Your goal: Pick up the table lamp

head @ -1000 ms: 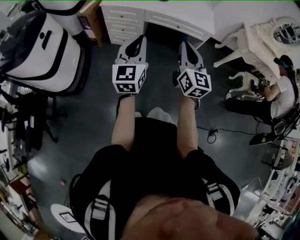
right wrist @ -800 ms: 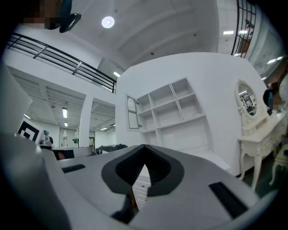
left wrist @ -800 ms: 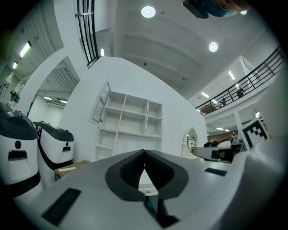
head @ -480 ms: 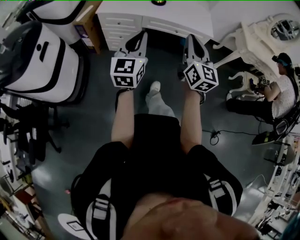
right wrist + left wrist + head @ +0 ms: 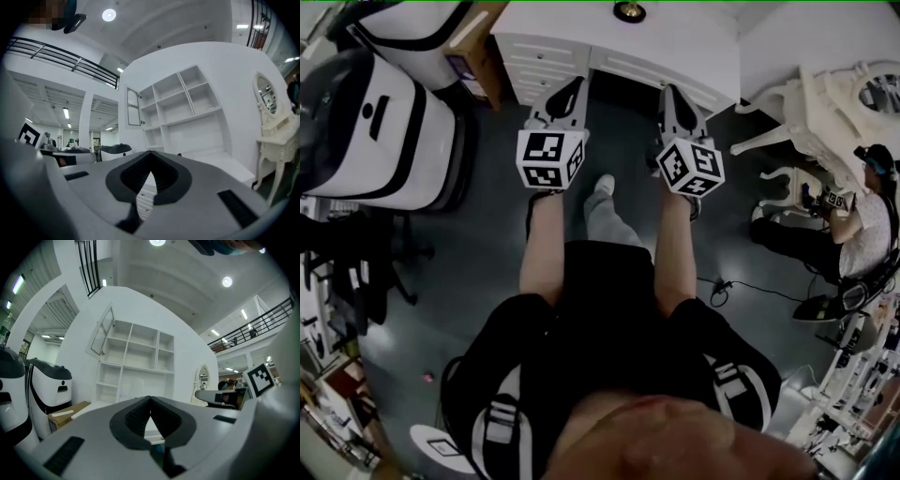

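A small round dark and gold thing (image 5: 628,11), perhaps the table lamp seen from above, stands on the white desk (image 5: 675,37) at the top edge of the head view. I cannot make out its shape. Both grippers are held out level in front of the person, side by side, short of the desk's front. The left gripper (image 5: 571,87) (image 5: 150,398) is shut with nothing in it. The right gripper (image 5: 669,94) (image 5: 150,152) has its tips together, also with nothing in it. Each gripper view looks past the jaws at the desk and a white shelf unit (image 5: 136,362) behind it.
The desk has drawers (image 5: 546,52) on its left side. A big white and black machine (image 5: 384,122) and a cardboard box (image 5: 473,42) stand to the left. An ornate white dressing table (image 5: 825,103) and a seated person (image 5: 862,211) are at the right. A cable (image 5: 733,283) lies on the dark floor.
The person has walked forward, so the desk is nearer and shows more of its top. The round dark thing has come further into view. Both grippers stayed shut and side by side.
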